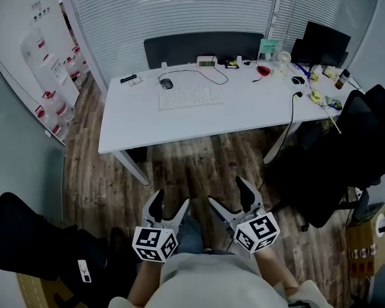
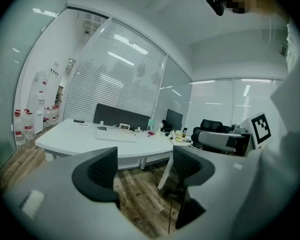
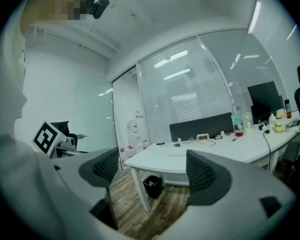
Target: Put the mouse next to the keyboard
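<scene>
A small dark mouse (image 1: 166,83) sits flat towards the far left corner of the white desk (image 1: 179,126), its cable (image 1: 212,74) looping right, just behind the left end of a white keyboard (image 1: 190,97) lying flat, left of centre.

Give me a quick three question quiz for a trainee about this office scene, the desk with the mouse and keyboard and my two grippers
1. True or false: the mouse lies on the white table, just behind the left end of the keyboard.
2. Pick one: the left gripper holds A) the mouse, B) nothing, C) a cable.
3. Short answer: does the right gripper touch the white table?

Key
1. True.
2. B: its jaws stand apart with only open air between them.
3. No: it is held near the person's body, over the wood floor, well short of the table.
</scene>
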`<state>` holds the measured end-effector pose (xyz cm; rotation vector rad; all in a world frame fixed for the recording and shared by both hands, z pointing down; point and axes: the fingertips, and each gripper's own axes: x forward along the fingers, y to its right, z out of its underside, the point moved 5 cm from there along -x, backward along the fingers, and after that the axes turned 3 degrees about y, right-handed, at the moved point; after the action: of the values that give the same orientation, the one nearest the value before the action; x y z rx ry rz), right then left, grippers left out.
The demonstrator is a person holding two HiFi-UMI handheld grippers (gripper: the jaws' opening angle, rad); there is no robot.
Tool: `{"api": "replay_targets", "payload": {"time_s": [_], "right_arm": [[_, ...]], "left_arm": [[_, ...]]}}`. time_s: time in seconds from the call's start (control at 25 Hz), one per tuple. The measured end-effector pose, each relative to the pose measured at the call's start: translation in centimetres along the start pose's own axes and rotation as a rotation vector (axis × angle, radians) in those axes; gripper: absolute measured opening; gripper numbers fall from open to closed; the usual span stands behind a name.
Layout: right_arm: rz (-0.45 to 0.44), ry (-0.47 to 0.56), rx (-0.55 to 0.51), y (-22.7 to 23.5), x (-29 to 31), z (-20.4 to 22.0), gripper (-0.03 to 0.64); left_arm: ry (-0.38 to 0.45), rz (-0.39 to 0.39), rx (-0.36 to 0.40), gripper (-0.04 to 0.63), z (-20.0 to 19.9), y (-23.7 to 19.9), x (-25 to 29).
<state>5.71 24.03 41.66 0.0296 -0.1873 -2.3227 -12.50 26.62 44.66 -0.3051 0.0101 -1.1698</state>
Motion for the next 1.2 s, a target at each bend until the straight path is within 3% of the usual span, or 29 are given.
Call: {"api": "replay_targets", "payload": {"time_s": [1.2], "right_arm": [[0.039,-0.008,-0.002,10.7,29.5,-3.9,0.396]], "left_arm": [[-0.029,0.079,0.027,0.331,-9.6,-21.9,22.7]]}}
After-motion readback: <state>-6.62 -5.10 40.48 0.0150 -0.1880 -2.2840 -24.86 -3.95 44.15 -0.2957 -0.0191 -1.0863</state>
